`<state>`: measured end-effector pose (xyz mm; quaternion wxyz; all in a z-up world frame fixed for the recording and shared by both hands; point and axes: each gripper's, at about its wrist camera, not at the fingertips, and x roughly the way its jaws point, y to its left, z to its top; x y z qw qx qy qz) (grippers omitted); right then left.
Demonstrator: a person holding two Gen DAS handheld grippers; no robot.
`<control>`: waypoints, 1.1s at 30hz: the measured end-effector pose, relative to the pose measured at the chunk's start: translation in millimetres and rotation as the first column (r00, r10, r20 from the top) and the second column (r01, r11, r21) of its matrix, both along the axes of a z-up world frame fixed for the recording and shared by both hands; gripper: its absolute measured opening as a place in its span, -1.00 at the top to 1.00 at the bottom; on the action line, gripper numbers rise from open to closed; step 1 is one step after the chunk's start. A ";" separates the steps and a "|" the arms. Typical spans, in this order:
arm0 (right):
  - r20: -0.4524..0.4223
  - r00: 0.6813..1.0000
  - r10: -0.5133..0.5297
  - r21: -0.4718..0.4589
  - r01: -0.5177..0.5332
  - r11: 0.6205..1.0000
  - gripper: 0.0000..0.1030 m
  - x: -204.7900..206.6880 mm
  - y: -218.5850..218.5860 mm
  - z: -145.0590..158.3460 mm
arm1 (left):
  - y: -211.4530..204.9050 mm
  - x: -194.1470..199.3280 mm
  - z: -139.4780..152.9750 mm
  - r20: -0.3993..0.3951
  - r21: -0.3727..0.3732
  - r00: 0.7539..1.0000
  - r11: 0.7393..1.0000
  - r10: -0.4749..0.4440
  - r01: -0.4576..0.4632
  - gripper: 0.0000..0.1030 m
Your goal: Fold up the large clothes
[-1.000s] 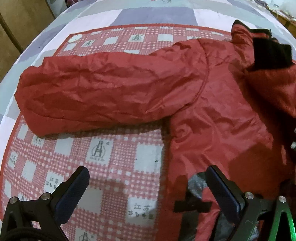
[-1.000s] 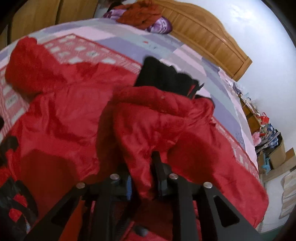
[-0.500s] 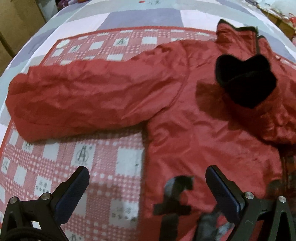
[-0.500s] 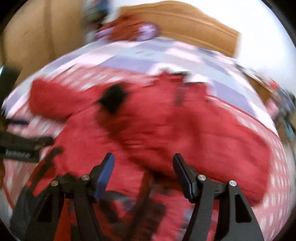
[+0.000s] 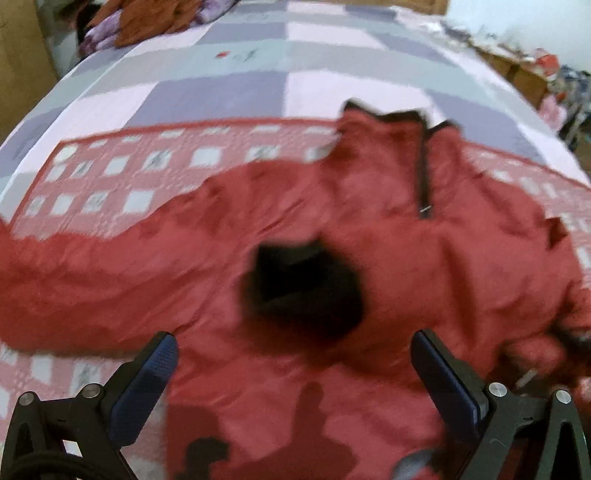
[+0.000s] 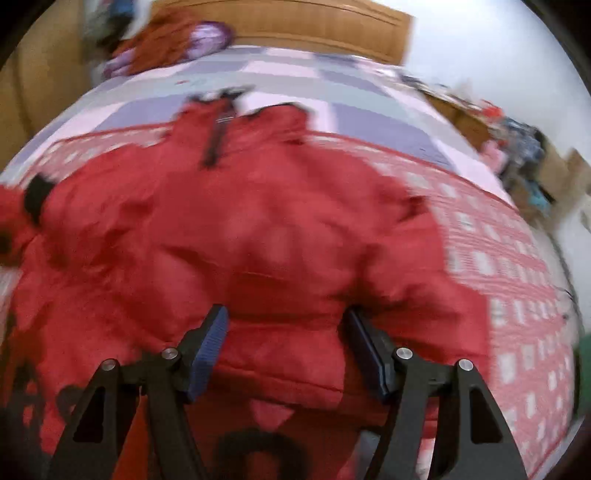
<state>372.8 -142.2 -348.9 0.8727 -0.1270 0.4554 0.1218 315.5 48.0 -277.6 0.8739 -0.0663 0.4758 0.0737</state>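
While spread front-up across a red-and-white checked cloth [image 5: 122, 184] on a bed [image 5: 221, 92], pictured mid-fold: a large red padded jacket [image 5: 369, 229], collar toward the far headboard [image 6: 314, 26], hem toward the near edge. Judged about a third done: right sleeve [image 6: 295, 295] already brought across the chest, its black cuff [image 5: 303, 284] resting near the middle of the body; left sleeve [image 5: 92, 280] not yet folded, stretched flat out to the left over the checked cloth. Still to come, by this reading: that left sleeve inward, then the body doubled from hem to collar. Seen at the collar, a dark zip [image 5: 424, 177] closed partway; across the puffy, crinkled shell, soft creases everywhere; near the hem, black markings, too blurred to read. Left gripper [image 5: 293, 369] spread wide above the lower chest, nothing between its blue pads [image 5: 155, 365], cuff lying just beyond. Right gripper [image 6: 286, 343] parted to a moderate gap, jaws having just been opening; folded sleeve lying under and between them, pads [image 6: 210, 343] apparently clear of the fabric, though motion blur leaves contact uncertain. Piled at the far left of the bed, other clothing in orange and purple [image 6: 173, 40]; along the far right, household clutter [image 6: 517, 147] against a pale wall.
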 end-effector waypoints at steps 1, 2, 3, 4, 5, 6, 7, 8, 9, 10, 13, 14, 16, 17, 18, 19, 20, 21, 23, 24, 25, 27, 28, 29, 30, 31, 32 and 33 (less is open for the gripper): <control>0.003 0.999 0.034 0.016 -0.034 0.999 -0.39 -5.0 7.6 -1.4 | -5.9 4.1 1.6 0.010 0.004 1.000 1.000 -0.012 0.012 -1.00; 0.004 0.998 0.068 0.048 -0.068 0.997 -0.39 -9.5 15.0 -1.8 | -13.6 9.7 3.1 0.019 0.015 0.999 1.000 -0.026 0.026 -1.00; -0.008 0.995 0.096 0.087 -0.095 0.992 -0.39 -12.7 21.5 -2.9 | -19.5 14.8 3.1 0.020 0.024 0.999 0.999 -0.039 0.039 -1.00; -0.025 0.993 0.115 0.116 -0.112 0.987 -0.39 -14.3 27.1 -4.8 | -26.6 22.9 1.4 0.018 0.040 0.998 0.998 -0.058 0.057 -1.00; -0.045 0.989 0.138 0.151 -0.129 0.980 -0.39 -15.5 31.9 -5.3 | -29.8 27.2 -0.7 0.016 0.052 0.998 0.997 -0.063 0.062 -1.00; -0.057 0.986 0.155 0.181 -0.143 0.973 -0.39 -16.1 34.2 -4.3 | -31.6 31.8 -4.0 0.012 0.059 0.998 0.996 -0.067 0.067 -1.00; -0.054 0.987 0.151 0.185 -0.138 0.973 -0.38 -18.7 33.7 -3.5 | -33.2 38.5 -9.7 0.000 0.062 0.997 0.995 -0.073 0.073 -1.00; -0.049 0.989 0.140 0.199 -0.128 0.972 -0.38 -20.9 32.2 -2.3 | -34.3 45.9 -19.1 -0.026 0.083 0.997 0.993 -0.077 0.079 -1.00; -0.043 0.992 0.122 0.222 -0.109 0.969 -0.38 -25.4 24.3 3.0 | -34.8 50.6 -28.1 -0.052 0.117 0.996 0.990 -0.077 0.083 -1.00; -0.036 0.994 0.107 0.233 -0.096 0.968 -0.38 -29.1 17.7 6.9 | -34.2 56.1 -42.9 -0.088 0.167 0.993 0.981 -0.080 0.094 -1.00; -0.018 0.998 0.055 0.252 -0.049 0.967 -0.38 -43.8 -10.9 18.8 | -16.4 53.0 -72.2 -0.141 0.184 0.986 0.977 -0.084 0.109 -1.00; -0.012 0.999 0.036 0.249 -0.032 0.968 -0.38 -50.1 -23.5 22.1 | -8.5 49.1 -75.5 -0.141 0.157 0.987 0.982 -0.079 0.101 -1.00; -0.004 1.000 -0.004 0.226 0.005 0.974 -0.38 -55.1 -46.8 26.2 | 8.6 37.3 -74.6 -0.123 0.095 0.991 0.993 -0.057 0.068 -1.00; -0.007 1.000 -0.027 0.217 0.028 0.976 -0.38 -57.0 -59.2 27.2 | 11.9 32.1 -72.3 -0.114 0.091 0.992 0.994 -0.047 0.058 -1.00; -0.012 0.999 -0.043 0.209 0.045 0.977 -0.38 -57.5 -68.9 27.5 | 15.7 25.2 -67.9 -0.099 0.082 0.994 0.995 -0.041 0.049 -1.00; -0.018 0.998 -0.059 0.201 0.061 0.978 -0.38 -53.4 -77.2 26.1 | 18.0 19.7 -63.9 -0.086 0.067 0.996 0.997 -0.040 0.046 -1.00; -0.025 0.997 -0.070 0.205 0.074 0.976 -0.38 -51.4 -86.4 26.0 | 20.5 12.4 -57.9 -0.068 0.053 0.997 0.998 -0.039 0.043 -1.00; -0.029 0.997 -0.074 0.209 0.078 0.975 -0.38 -53.4 -93.6 25.6 | 21.7 7.1 -53.5 -0.053 0.049 0.998 0.998 -0.037 0.040 -1.00; -0.021 0.997 -0.070 0.197 0.073 0.978 -0.38 -53.4 -94.7 27.9 | 24.4 -4.0 -40.6 -0.019 0.021 0.999 0.999 -0.027 0.027 -1.00; -0.015 0.998 -0.065 0.191 0.067 0.979 -0.38 -53.4 -92.9 29.1 | 28.2 -10.2 -34.0 -0.008 -0.015 1.000 1.000 -0.021 0.021 -1.00; -0.006 0.998 -0.057 0.189 0.057 0.980 -0.38 -54.3 -89.8 31.6 | 31.9 -16.0 -28.2 0.004 -0.049 1.000 0.999 -0.012 0.012 -1.00; 0.003 0.999 -0.049 0.202 0.047 0.978 -0.38 -55.5 -82.8 35.3 | 37.6 -21.9 -20.6 0.022 -0.092 1.000 0.996 0.013 -0.010 -1.00; 0.005 0.999 -0.047 0.209 0.045 0.977 -0.38 -58.4 -80.8 37.3 | 40.8 -23.5 -19.0 0.018 -0.120 1.000 0.993 0.016 -0.014 -1.00; 0.007 0.999 -0.046 0.216 0.043 0.976 -0.38 -60.5 -78.1 38.3 | 41.6 -23.0 -20.3 0.006 -0.143 1.000 0.990 0.018 -0.017 -1.00; 0.006 0.999 -0.044 0.221 0.041 0.974 -0.38 -62.4 -75.5 38.3 | 42.8 -22.2 -23.6 -0.013 -0.161 1.000 0.987 0.022 -0.024 -1.00; 0.003 0.999 -0.042 0.223 0.040 0.974 -0.38 -64.2 -72.9 37.9 | 42.5 -19.7 -28.7 -0.034 -0.162 0.999 0.986 0.023 -0.028 -1.00; -0.002 0.999 -0.039 0.226 0.039 0.973 -0.38 -66.2 -70.4 36.9 | 43.7 -18.6 -32.0 -0.051 -0.160 0.998 0.987 0.024 -0.032 -1.00; -0.007 0.999 -0.036 0.226 0.037 0.973 -0.38 -68.4 -68.6 35.8 | 43.8 -19.0 -35.0 -0.064 -0.157 0.998 0.987 0.027 -0.036 -1.00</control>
